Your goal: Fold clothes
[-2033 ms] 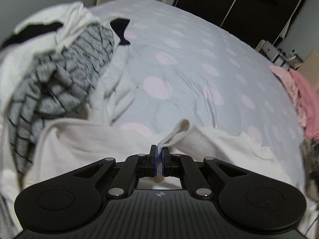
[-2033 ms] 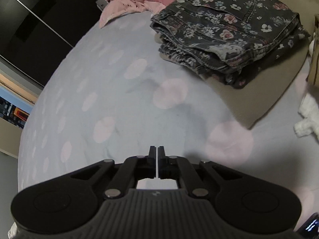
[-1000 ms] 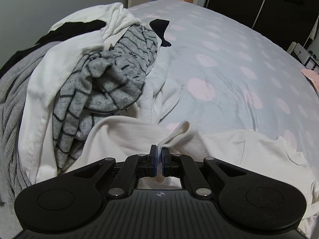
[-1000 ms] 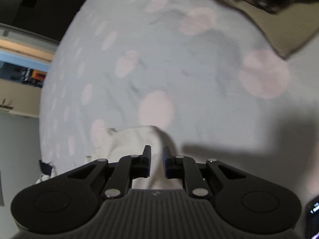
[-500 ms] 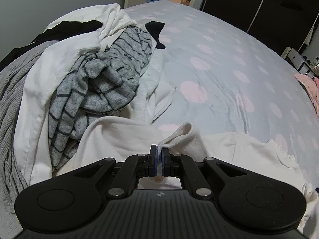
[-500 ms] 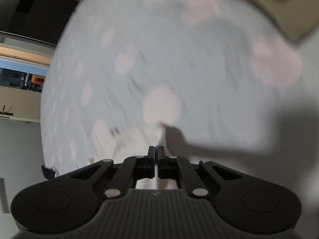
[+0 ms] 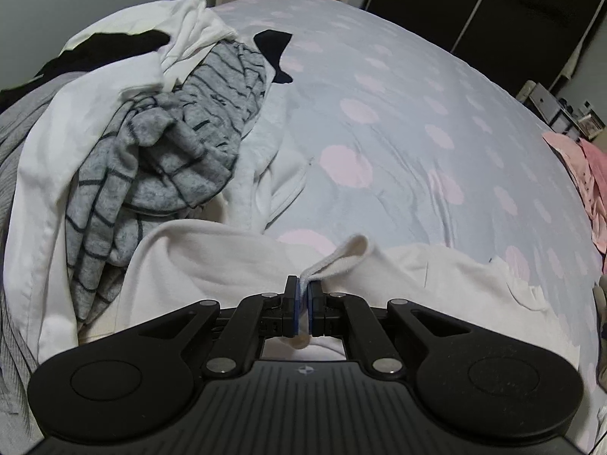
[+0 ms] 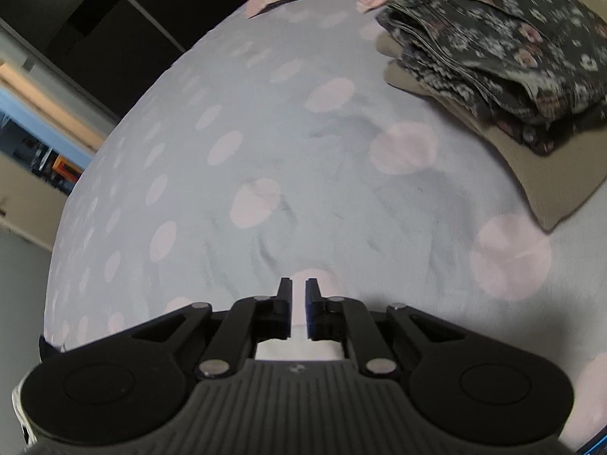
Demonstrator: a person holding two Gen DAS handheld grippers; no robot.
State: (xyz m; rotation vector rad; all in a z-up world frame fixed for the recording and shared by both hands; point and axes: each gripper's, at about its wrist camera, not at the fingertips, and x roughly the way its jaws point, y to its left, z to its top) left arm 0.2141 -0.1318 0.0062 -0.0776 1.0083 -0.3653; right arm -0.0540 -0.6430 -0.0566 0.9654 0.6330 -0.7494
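A cream-white garment [image 7: 212,265] lies spread over the near part of the bed in the left wrist view. My left gripper [image 7: 302,295] is shut on a ribbed edge fold [image 7: 341,261] of it, which sticks up past the fingertips. In the right wrist view my right gripper [image 8: 299,295] hangs over the dotted bedspread [image 8: 265,132]. Its jaws are opening and stand a narrow gap apart. A patch of white cloth [image 8: 299,347] shows low behind the fingers, and the pads do not press on it.
A heap of clothes lies at the left with a grey striped sweater [image 7: 170,159] on top of white and black pieces. Pink clothes [image 7: 584,174] lie at the right edge. Folded floral jeans [image 8: 504,45] rest on a tan cloth [image 8: 550,174] at the far right.
My right gripper shut at the white cloth's corner, then parted slightly and rose, and its view swung toward the folded jeans. My left gripper kept its hold and barely moved.
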